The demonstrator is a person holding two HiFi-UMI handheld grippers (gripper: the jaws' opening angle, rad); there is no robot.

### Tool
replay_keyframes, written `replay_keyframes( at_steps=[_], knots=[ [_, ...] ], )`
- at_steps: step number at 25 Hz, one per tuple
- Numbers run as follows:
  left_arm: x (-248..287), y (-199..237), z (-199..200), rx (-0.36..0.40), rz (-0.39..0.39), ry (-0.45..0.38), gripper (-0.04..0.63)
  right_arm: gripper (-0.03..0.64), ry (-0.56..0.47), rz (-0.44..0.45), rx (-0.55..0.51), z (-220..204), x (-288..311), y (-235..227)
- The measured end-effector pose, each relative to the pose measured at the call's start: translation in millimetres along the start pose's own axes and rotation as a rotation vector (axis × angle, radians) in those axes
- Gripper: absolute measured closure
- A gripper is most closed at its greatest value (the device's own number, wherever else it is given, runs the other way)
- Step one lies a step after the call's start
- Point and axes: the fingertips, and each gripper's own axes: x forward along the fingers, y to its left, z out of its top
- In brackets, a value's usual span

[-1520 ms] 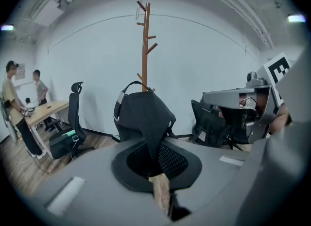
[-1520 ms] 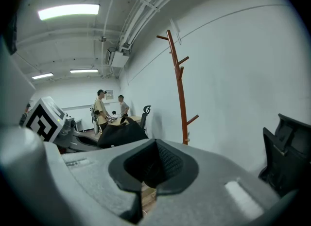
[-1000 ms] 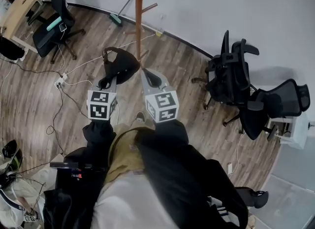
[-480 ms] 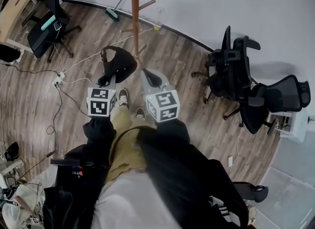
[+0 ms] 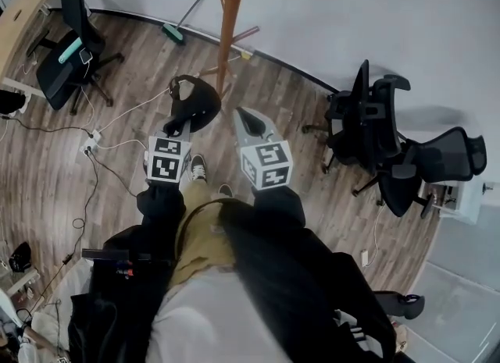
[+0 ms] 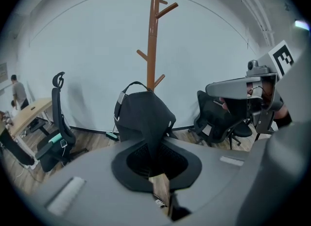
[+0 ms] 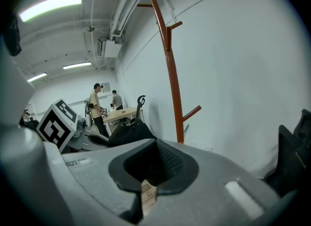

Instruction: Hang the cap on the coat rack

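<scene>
Wooden floor [image 5: 47, 166] and pale wall all round, with a desk chair [image 5: 66, 49] far left, pushed further out toward the edge of the head view than a second ago. Next along, left hand-held gripper [image 5: 176, 125], jaws pressed together on the fabric of the black cap [image 5: 195, 104], carried forward, cap standing out in front of the tips with its strap loop uppermost. Just right of the cap, coat rack [image 5: 228, 33], now nearer and showing an upper peg at the top of the head view where only bare pole showed before; in the left gripper view, straight behind the cap. Then right hand-held gripper [image 5: 248, 118], closed on nothing, brought forward alongside. Far right, cluster of black chairs [image 5: 371, 131], well apart from both grippers. Judged from this: approach close to finished, cap not yet hung, upper pegs well above it, so most likely a lift toward a peg next.
</scene>
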Motion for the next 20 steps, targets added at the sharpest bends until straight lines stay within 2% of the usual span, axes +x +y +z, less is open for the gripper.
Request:
replay_keyframes(
  at_steps=[9,15,20],
  knots=[
    [34.9,42.6,-7.6,-0.006,-0.056,0.067,0.597,0.615,0.058,-0.019,0.011,3.1,59.0,2.9],
    [79.3,49.7,-23.7,0.017,-0.095,0.133,0.597,0.615,0.093,-0.037,0.04,-10.0,86.2,-12.2],
    [95.9,50.5,-38.3,0.042,-0.105,0.18,0.597,0.615,0.125,-0.014,0.043,-18.5,90.0,-9.3]
  ],
)
